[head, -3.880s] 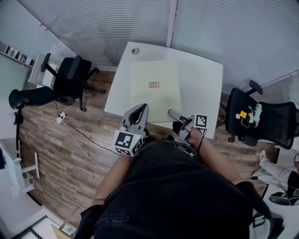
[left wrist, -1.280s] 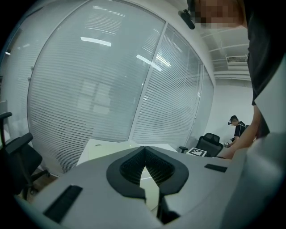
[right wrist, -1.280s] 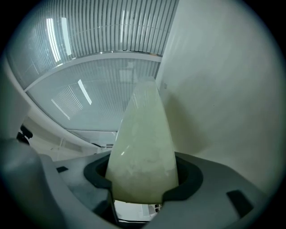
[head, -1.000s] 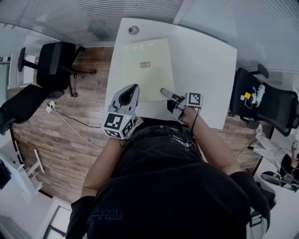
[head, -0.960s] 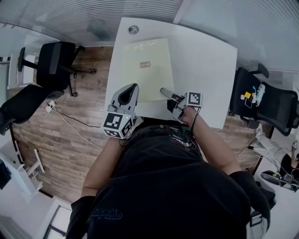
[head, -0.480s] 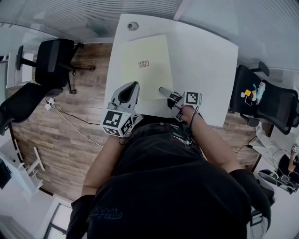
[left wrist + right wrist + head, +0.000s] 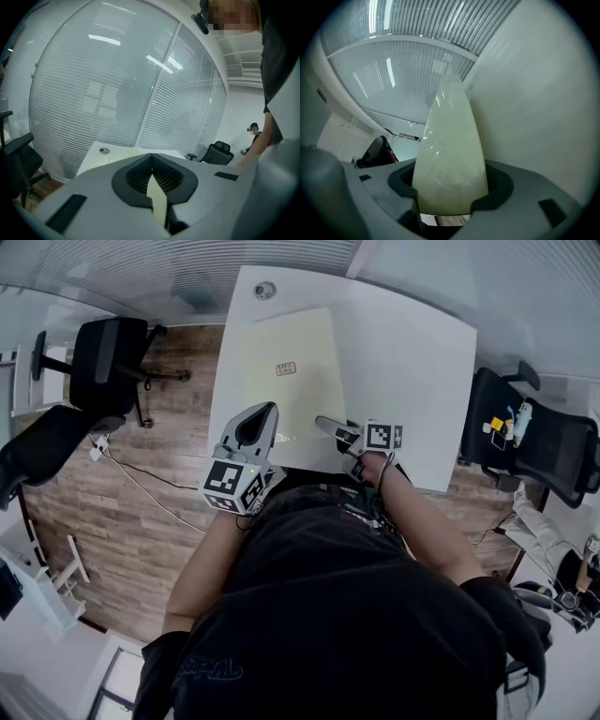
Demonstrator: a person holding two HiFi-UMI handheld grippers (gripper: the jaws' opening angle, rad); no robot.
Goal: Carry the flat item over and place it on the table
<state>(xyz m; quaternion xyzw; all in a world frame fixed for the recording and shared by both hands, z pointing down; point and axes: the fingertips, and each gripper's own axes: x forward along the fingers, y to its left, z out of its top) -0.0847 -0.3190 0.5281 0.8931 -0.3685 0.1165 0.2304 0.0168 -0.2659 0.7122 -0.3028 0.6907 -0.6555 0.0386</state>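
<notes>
Progress: the carry looks basically done, and the release is what's left. Flat sheet [image 7: 286, 371] sits over the counter [image 7: 403, 362], left of centre, with its far end up near the round cable port [image 7: 265, 290] and its near edge short of the counter's front edge. The far part reads as lying flat. I can't tell from the head view whether the near edge is fully down or a touch raised. Left hand-held gripper [image 7: 265, 412] is at the sheet's near-left corner, jaws together on the thin edge. Its own view shows a pale sliver pinched between the pads. Right hand-held gripper [image 7: 322, 421] is at the near-right corner. Its jaws are set wide, and the sheet fills the gap and meets both pads, so I read that as a hold rather than a loose pass-through. Remaining, as I judge it: settle the near edge if it's up, let go on both sides, then back both tools out toward the body without dragging the sheet. Containers: none in any view, so nothing to report inside anything. The sheet is the only loose item on the counter. It carries a small label [image 7: 285, 368] mid-face, with print too small to read. Office chair [image 7: 534, 451] on the right has a few small coloured bits on it, which I can't identify.
</notes>
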